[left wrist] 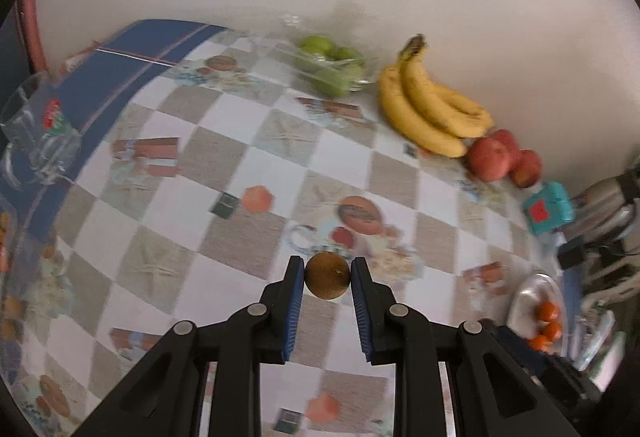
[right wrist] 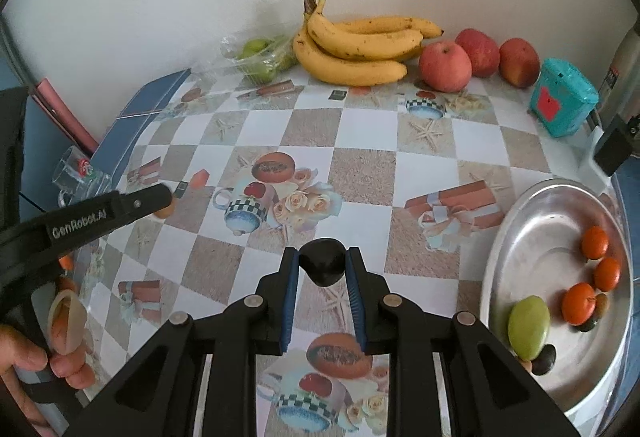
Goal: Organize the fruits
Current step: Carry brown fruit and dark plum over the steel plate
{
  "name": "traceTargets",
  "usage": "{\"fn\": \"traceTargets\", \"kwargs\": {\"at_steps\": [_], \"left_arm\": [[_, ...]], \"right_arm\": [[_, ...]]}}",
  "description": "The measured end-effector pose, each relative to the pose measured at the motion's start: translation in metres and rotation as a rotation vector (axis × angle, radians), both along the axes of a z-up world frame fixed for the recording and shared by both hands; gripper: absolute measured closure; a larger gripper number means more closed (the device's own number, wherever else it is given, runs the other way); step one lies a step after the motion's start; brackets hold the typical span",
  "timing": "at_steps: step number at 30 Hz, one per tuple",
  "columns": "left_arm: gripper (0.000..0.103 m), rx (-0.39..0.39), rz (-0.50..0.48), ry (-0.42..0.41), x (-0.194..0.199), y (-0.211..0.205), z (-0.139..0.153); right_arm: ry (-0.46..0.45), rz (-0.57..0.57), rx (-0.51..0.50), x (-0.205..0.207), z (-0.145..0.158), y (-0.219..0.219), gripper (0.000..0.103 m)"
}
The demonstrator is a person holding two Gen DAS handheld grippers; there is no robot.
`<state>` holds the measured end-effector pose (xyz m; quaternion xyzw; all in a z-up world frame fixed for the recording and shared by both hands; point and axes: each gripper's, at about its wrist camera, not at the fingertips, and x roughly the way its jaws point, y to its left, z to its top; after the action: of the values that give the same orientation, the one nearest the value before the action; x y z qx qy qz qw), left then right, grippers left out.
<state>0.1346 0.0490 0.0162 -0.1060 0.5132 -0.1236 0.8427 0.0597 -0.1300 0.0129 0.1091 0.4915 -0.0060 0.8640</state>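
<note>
In the left wrist view, a small round brown fruit (left wrist: 328, 275) is clamped between the blue pads of the left claw (left wrist: 327, 275), held up above the desk (left wrist: 224, 125). The claw is closed as far as the fruit allows, with a pad pressed on each side. Far back by the wall, green fruits in a clear pack (left wrist: 334, 67), a bunch of bananas (left wrist: 430, 105) and red apples (left wrist: 502, 157) are seen on the desk. At the right edge a metal bowl (left wrist: 532, 291) with small oranges (left wrist: 547, 323) in it can be made out. This brown fruit is judged to be on its way to the bowl, not yet put down.

In the right wrist view, a dark, nearly black fruit (right wrist: 322, 261) is clamped in the right claw (right wrist: 322, 264), also above the desk (right wrist: 360, 173). The metal bowl (right wrist: 504, 233) stands to the right, and in it three small oranges (right wrist: 596, 269), a green fruit (right wrist: 528, 325) and a few dark little fruits (right wrist: 545, 359) are already laid. The bananas (right wrist: 356, 45), three apples (right wrist: 476, 61) and the green fruits in the pack (right wrist: 260, 57) are still left by the wall. The left claw (right wrist: 170, 203) is seen at the left, in a person's hand (right wrist: 60, 341). The sorting is judged to be partly done, with much still left.
</note>
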Motion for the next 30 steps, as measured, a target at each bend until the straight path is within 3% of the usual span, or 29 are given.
{"fn": "traceTargets", "kwargs": {"at_steps": [15, 23, 30], "left_arm": [[0.077, 0.034, -0.064, -0.055, -0.030, -0.035, 0.020], [0.077, 0.079, -0.141, -0.087, -0.045, -0.074, 0.027], [0.077, 0.119, -0.264, -0.108, -0.063, -0.123, 0.027]], "right_arm": [[-0.033, -0.051, 0.002, -0.045, 0.014, -0.018, 0.078], [-0.015, -0.158, 0.003, -0.056, 0.010, -0.064, 0.078], [-0.012, -0.314, 0.024, -0.075, 0.009, -0.120, 0.078]]}}
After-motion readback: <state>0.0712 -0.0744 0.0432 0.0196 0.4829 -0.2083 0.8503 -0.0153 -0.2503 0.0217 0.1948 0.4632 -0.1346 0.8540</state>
